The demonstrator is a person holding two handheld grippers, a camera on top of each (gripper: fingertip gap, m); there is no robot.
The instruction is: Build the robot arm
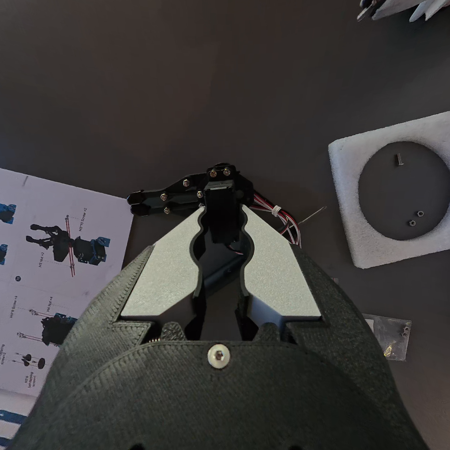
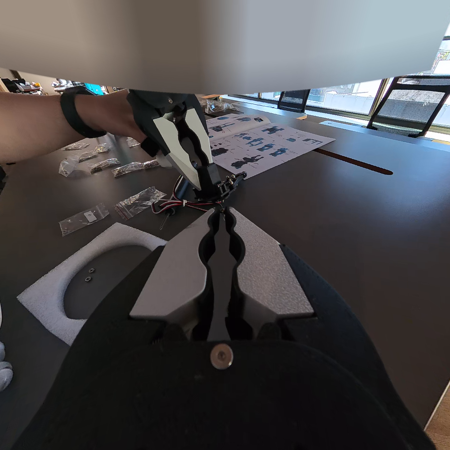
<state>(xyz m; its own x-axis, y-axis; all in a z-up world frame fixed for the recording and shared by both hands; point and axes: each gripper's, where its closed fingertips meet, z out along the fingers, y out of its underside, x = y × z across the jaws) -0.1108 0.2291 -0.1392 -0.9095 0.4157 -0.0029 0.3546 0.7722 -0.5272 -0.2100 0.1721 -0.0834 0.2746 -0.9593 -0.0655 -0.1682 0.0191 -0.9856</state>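
Observation:
My left gripper is shut on the body of a black servo claw assembly and holds it against the dark table. The claw arms with brass screws point left, and red and white wires trail right. In the right wrist view the left gripper holds the same assembly. My right gripper is just in front of it, jaws nearly together, pinching a small screw at the tips. The right gripper also shows in the left wrist view at the top right.
A white foam square with a round cut-out holds a screw and two nuts. An instruction sheet lies left. Several clear parts bags and a small screwdriver lie nearby. The table edge is at right. My hands' fingertips stand some 12 centimeters from each other.

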